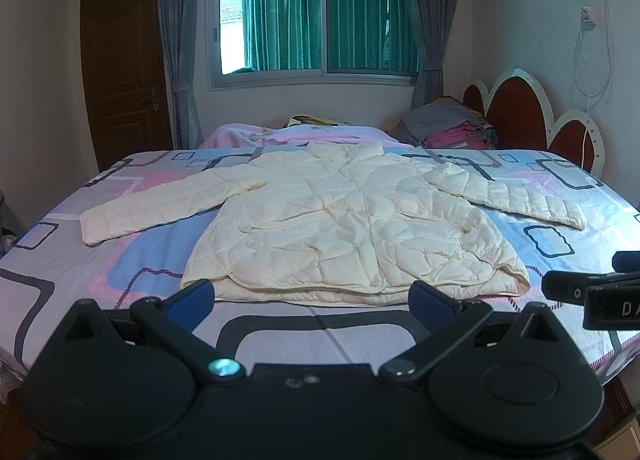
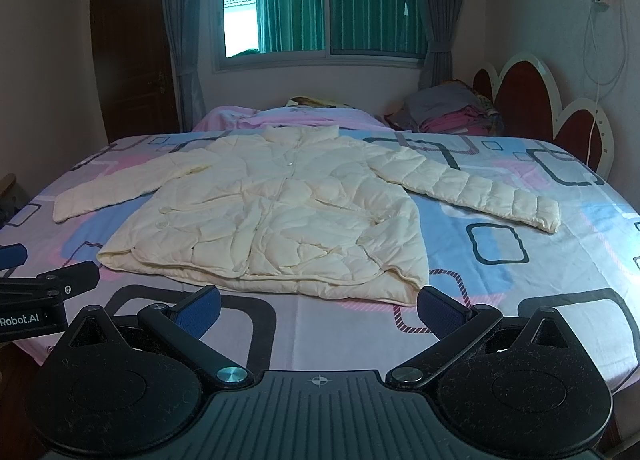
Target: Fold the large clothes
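While I hold both tools above the near edge of the bed, my left tool (image 1: 314, 296) and my right tool (image 2: 320, 302) each stand spread wide with nothing between the blue pads. The cream quilted puffer jacket (image 1: 344, 227) lies flat and front up on the pastel patterned bedsheet (image 1: 120, 260), collar toward 12 o'clock, hem just beyond my fingertips, sleeves stretched toward 9 and 3 o'clock.
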Demonstrator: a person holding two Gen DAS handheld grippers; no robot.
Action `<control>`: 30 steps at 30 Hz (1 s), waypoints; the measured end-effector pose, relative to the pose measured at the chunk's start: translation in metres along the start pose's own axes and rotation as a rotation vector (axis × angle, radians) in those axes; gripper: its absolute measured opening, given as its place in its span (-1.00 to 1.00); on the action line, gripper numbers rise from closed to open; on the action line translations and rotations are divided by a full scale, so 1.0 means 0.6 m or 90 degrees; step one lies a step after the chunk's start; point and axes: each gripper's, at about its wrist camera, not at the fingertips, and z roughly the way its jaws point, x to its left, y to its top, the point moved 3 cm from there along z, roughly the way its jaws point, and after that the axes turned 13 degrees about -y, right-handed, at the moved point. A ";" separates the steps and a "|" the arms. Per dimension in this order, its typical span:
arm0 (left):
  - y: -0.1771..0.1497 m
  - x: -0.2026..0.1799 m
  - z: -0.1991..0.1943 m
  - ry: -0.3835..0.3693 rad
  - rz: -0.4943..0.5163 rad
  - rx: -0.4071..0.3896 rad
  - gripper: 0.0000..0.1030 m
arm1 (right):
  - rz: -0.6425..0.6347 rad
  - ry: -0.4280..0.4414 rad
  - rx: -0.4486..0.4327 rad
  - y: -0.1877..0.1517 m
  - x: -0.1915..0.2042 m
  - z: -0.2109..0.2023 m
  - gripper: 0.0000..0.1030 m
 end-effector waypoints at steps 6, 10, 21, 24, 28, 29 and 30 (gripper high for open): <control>0.001 0.002 -0.001 0.002 -0.001 -0.001 1.00 | -0.002 0.001 -0.001 0.002 -0.002 -0.006 1.00; 0.000 0.002 -0.001 0.006 -0.004 0.000 1.00 | -0.002 0.002 -0.001 0.002 -0.002 -0.005 1.00; -0.001 0.001 -0.003 0.006 -0.004 0.000 1.00 | -0.002 0.001 -0.001 0.002 -0.003 -0.005 1.00; -0.002 0.001 -0.003 0.007 -0.005 0.000 1.00 | -0.003 0.001 0.000 0.003 -0.002 -0.005 1.00; -0.004 0.000 -0.004 0.007 -0.005 0.000 1.00 | -0.003 0.001 0.000 0.002 -0.003 -0.004 1.00; -0.005 0.000 -0.004 0.008 -0.006 0.000 1.00 | -0.003 0.000 0.000 0.002 -0.003 -0.005 1.00; -0.004 0.000 -0.004 0.008 -0.006 0.000 1.00 | -0.003 0.001 0.000 0.002 -0.003 -0.004 1.00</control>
